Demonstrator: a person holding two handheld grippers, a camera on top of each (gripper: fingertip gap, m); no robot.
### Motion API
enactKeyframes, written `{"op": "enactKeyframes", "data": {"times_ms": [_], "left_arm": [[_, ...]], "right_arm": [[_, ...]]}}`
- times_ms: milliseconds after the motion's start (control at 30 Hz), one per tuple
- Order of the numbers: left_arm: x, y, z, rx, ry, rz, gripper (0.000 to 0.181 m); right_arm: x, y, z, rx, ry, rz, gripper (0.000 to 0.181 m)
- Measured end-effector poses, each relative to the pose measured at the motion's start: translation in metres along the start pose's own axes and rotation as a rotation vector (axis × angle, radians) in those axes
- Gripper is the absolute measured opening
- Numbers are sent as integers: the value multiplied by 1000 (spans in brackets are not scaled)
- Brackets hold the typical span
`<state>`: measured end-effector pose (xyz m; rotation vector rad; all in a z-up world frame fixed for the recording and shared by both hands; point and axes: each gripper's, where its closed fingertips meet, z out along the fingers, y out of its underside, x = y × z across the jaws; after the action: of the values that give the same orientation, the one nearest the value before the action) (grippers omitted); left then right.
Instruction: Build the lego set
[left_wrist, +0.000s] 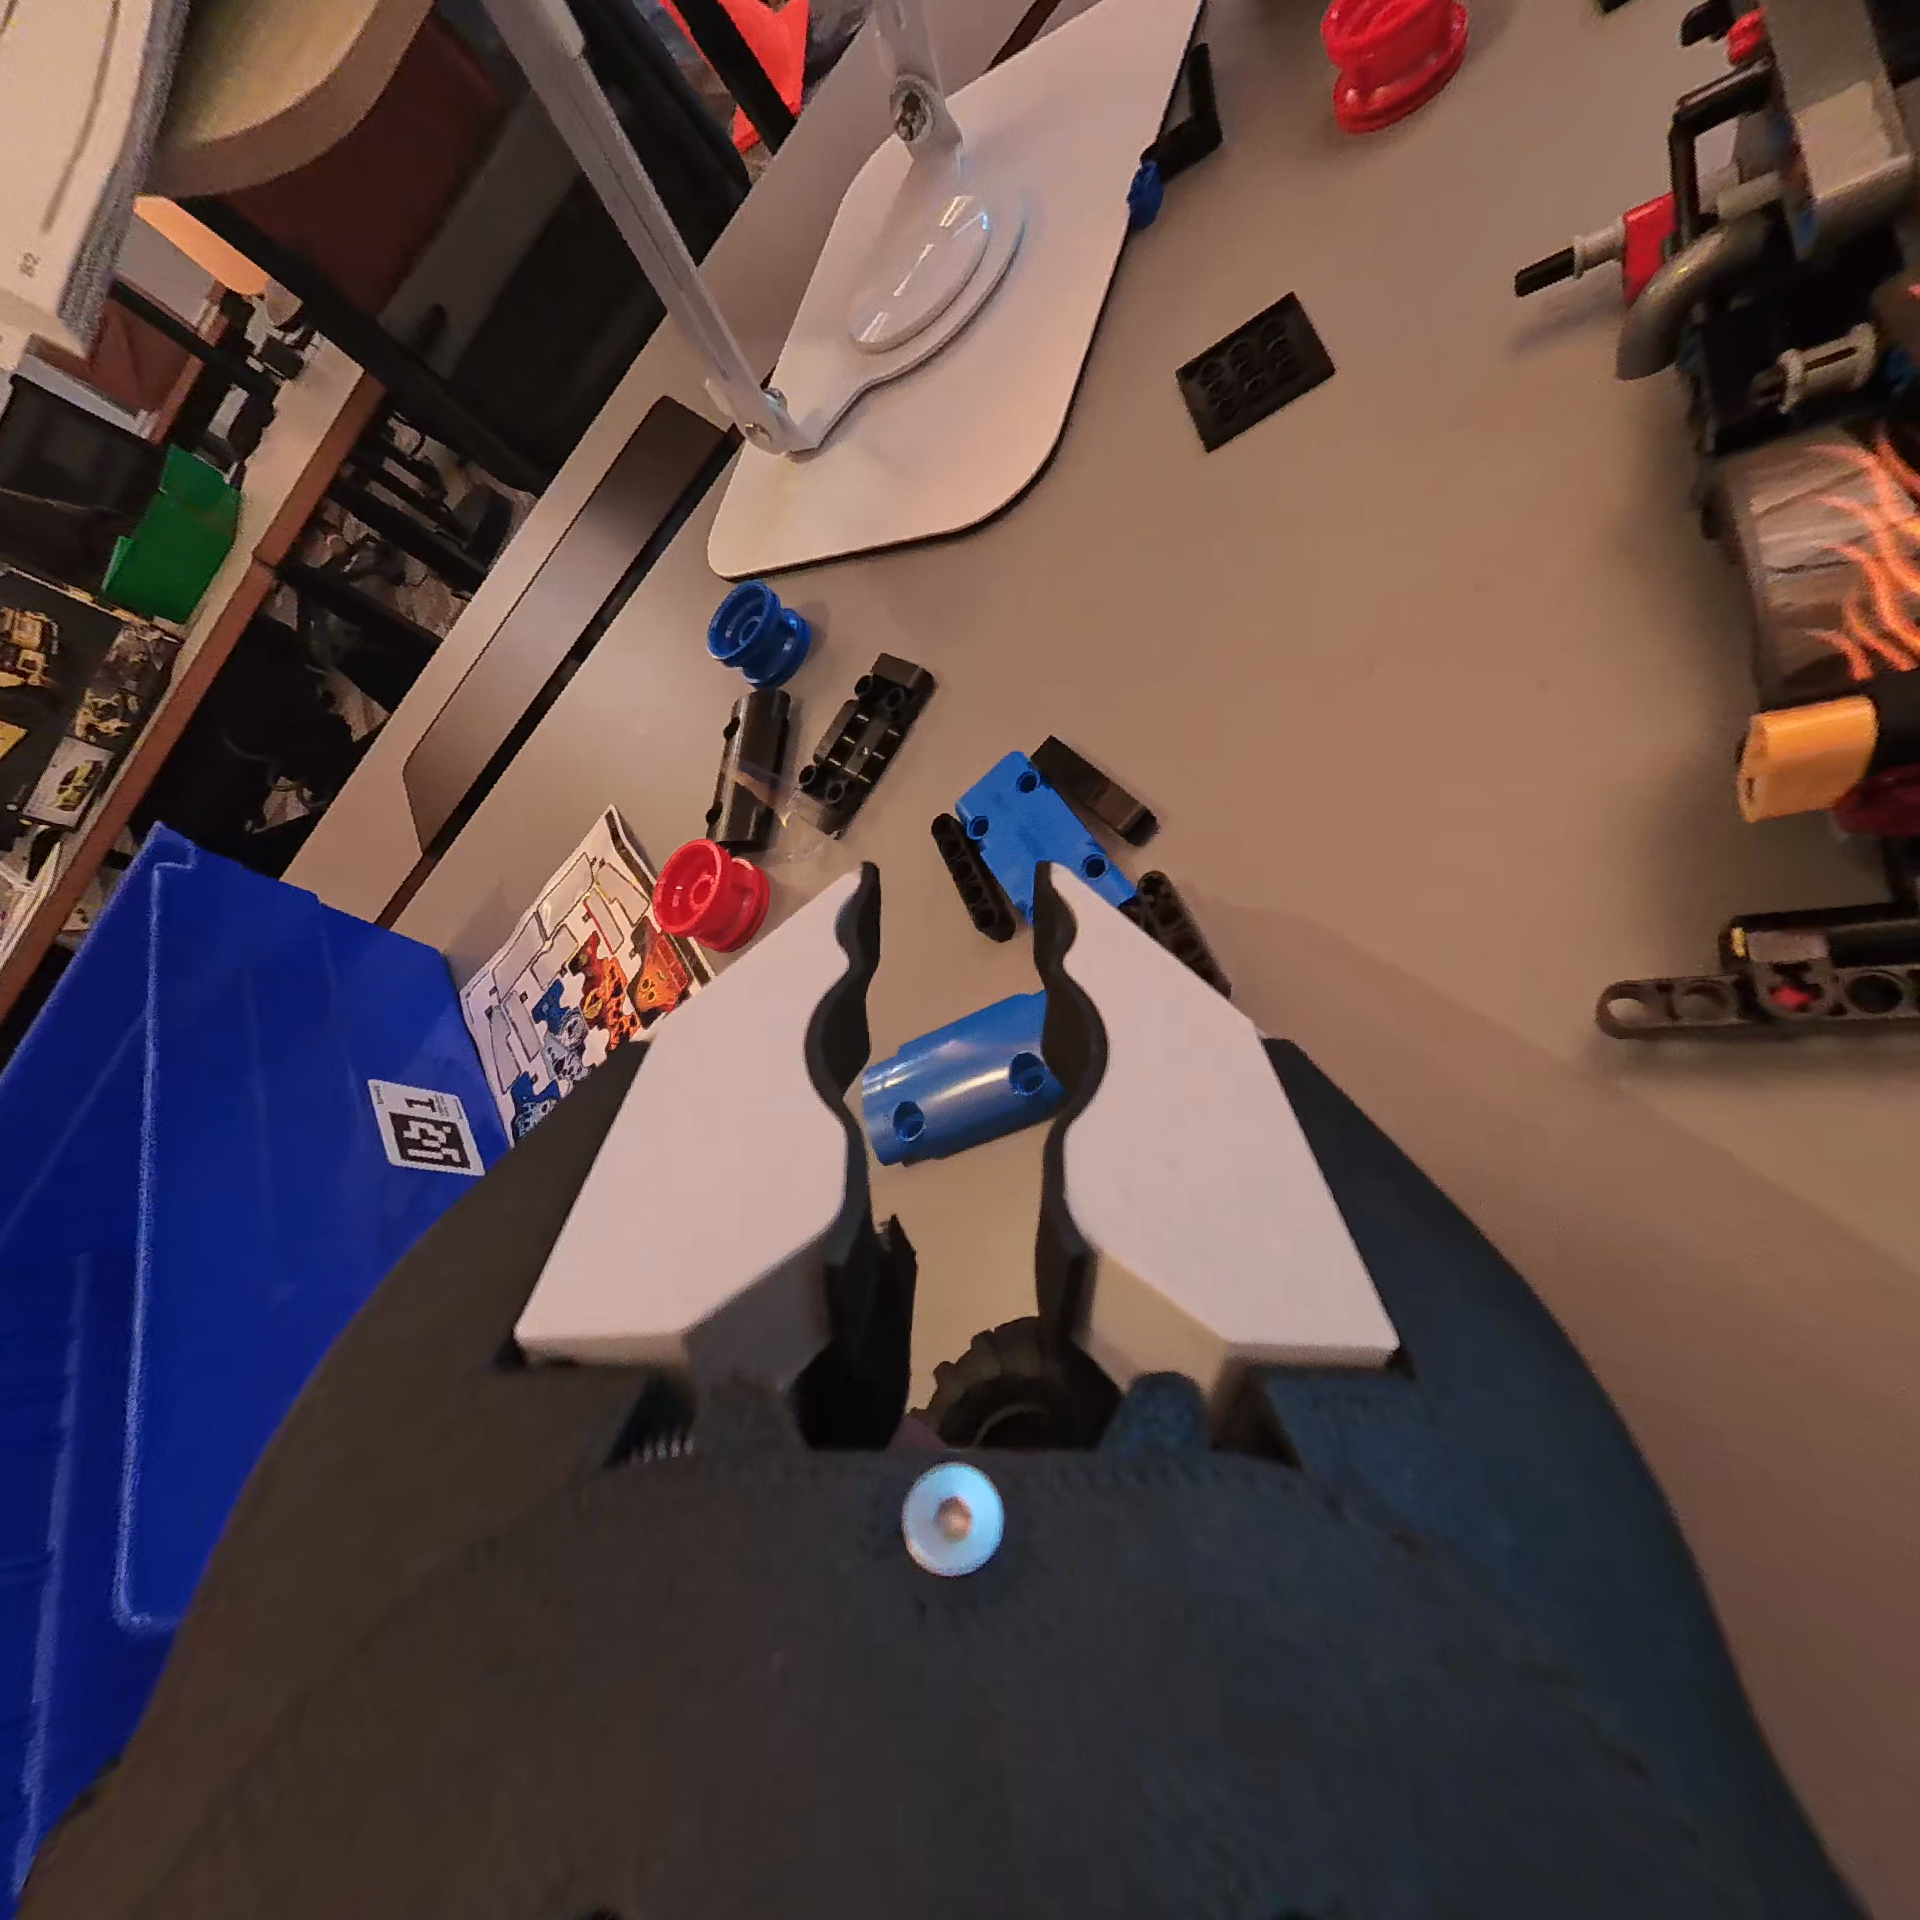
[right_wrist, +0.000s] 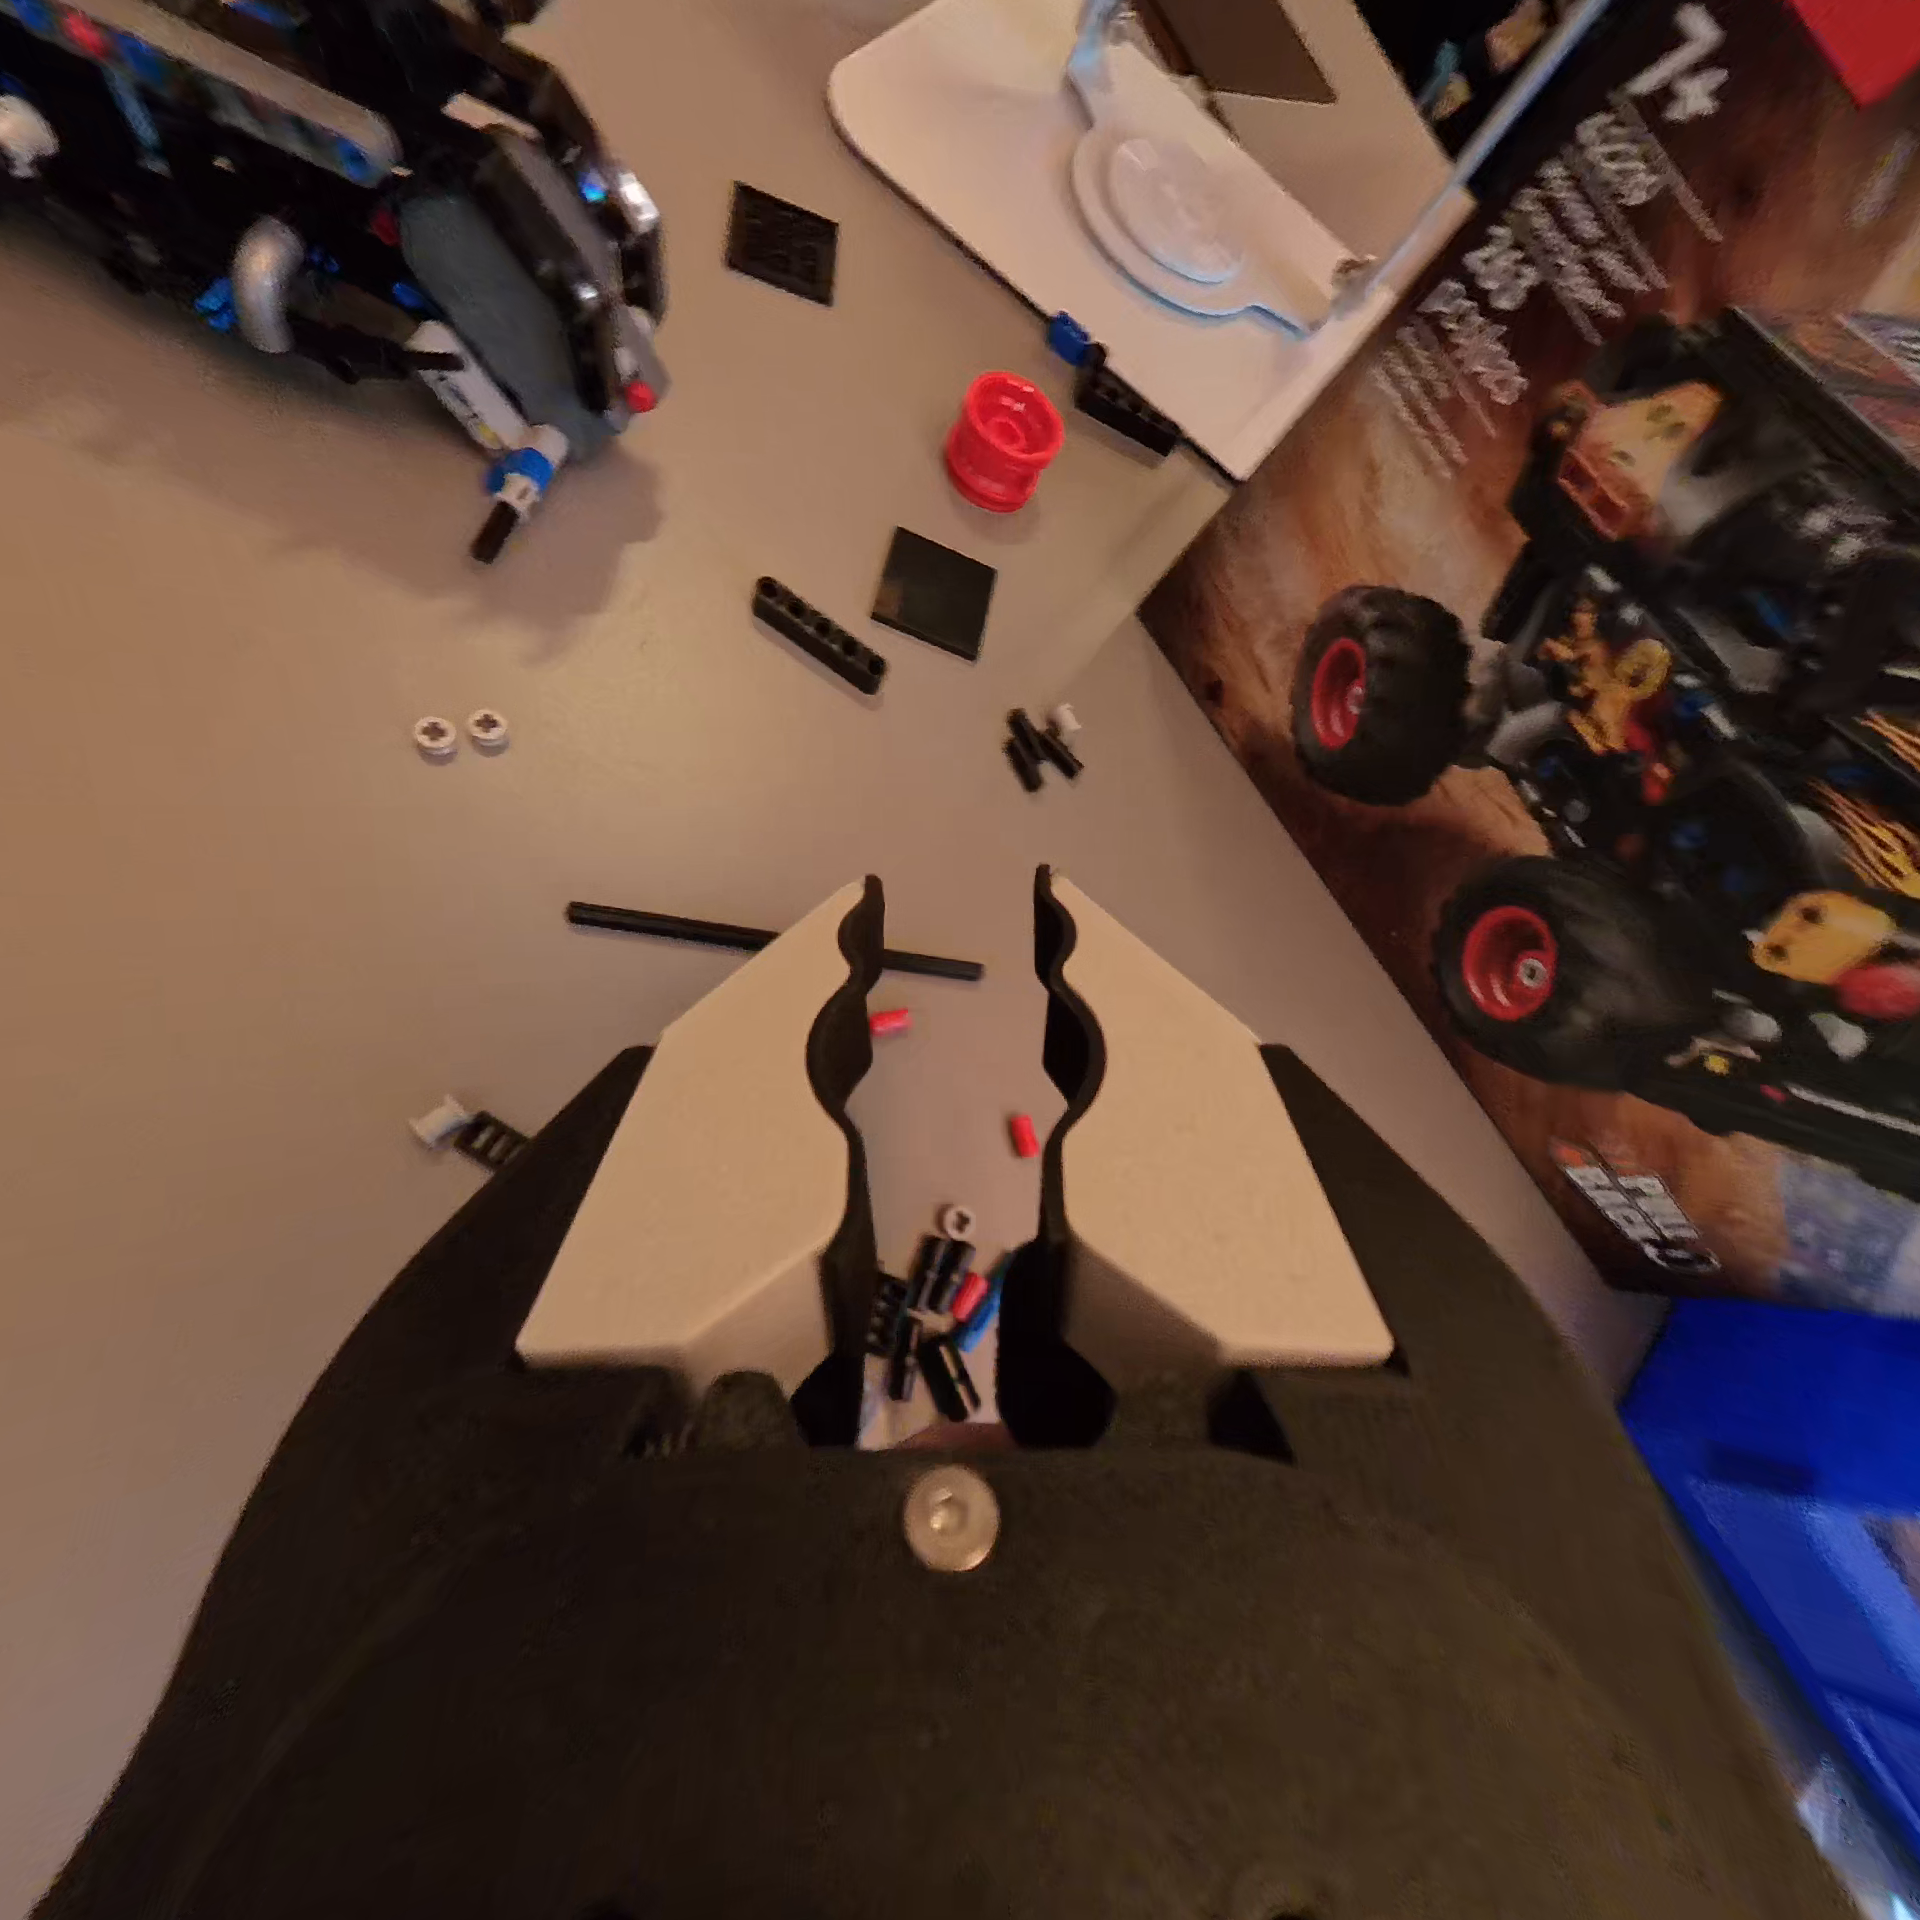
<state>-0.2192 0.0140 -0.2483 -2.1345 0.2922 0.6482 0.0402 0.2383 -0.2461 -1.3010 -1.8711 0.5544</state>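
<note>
On the bench, the half-built truck (right_wrist: 416, 260) stands at the far left in the right wrist view, with loose parts spread all around it. Both grippers hang above the bench, fingers apart and empty, so this looks like the picking stage: choosing the next part.

Left gripper (left_wrist: 956, 914) is lined up over a blue panel (left_wrist: 961, 1081) that shows between its fingers, lying flat on the bench, untouched. A second blue panel (left_wrist: 1039, 831) lies just past it among black beams, and a red hub (left_wrist: 712, 894) and a blue hub (left_wrist: 758, 634) sit farther toward the lamp base (left_wrist: 935, 343). My guess is the blue panel is next: the fingers would need to drop and close across its narrow sides.

Right gripper (right_wrist: 956, 914) hovers over a black axle (right_wrist: 665, 925), two red pins (right_wrist: 888, 1020) and a heap of small pins (right_wrist: 935, 1309) near its palm. Farther from the truck, another red hub (right_wrist: 1003, 442) sits by the set's box (right_wrist: 1558, 727).

A blue bin (left_wrist: 208, 1195) stands beside the left gripper; its inside is not visible. A sticker sheet (left_wrist: 582, 977) leans by it.
</note>
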Motion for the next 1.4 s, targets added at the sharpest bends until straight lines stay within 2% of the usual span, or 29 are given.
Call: {"op": "enactKeyframes", "data": {"times_ms": [200, 333, 600, 767, 900, 1000, 1067, 1200, 1333, 1400], "left_arm": [[0, -1, 0, 5, -4, 4, 27], [0, -3, -1, 9, -7, 7, 27], [-14, 0, -6, -17, -10, -25, 31], [-19, 1, 3, -90, 30, 51, 34], [-23, -14, 15, -86, 67, 104, 34], [-15, -38, 32, -50, 121, 154, 34], [-7, -64, 49, -10, 156, 219, 34], [24, -115, 100, 46, 265, 369, 33], [47, -143, 153, 27, 324, 593, 32], [57, -148, 174, 16, 393, 629, 30]], "right_arm": [[49, 14, -23, 30, 145, 191, 26], [65, 21, -34, 54, 184, 255, 25], [62, 22, -30, 40, 176, 238, 26], [63, 24, -30, 42, 171, 245, 26], [60, 22, -28, 42, 163, 237, 26], [57, 21, -25, 38, 150, 227, 26], [55, 21, -23, 33, 141, 221, 26], [53, 22, -21, 30, 134, 214, 26], [54, 23, -21, 34, 137, 222, 26], [54, 22, -21, 38, 134, 224, 26]]}}
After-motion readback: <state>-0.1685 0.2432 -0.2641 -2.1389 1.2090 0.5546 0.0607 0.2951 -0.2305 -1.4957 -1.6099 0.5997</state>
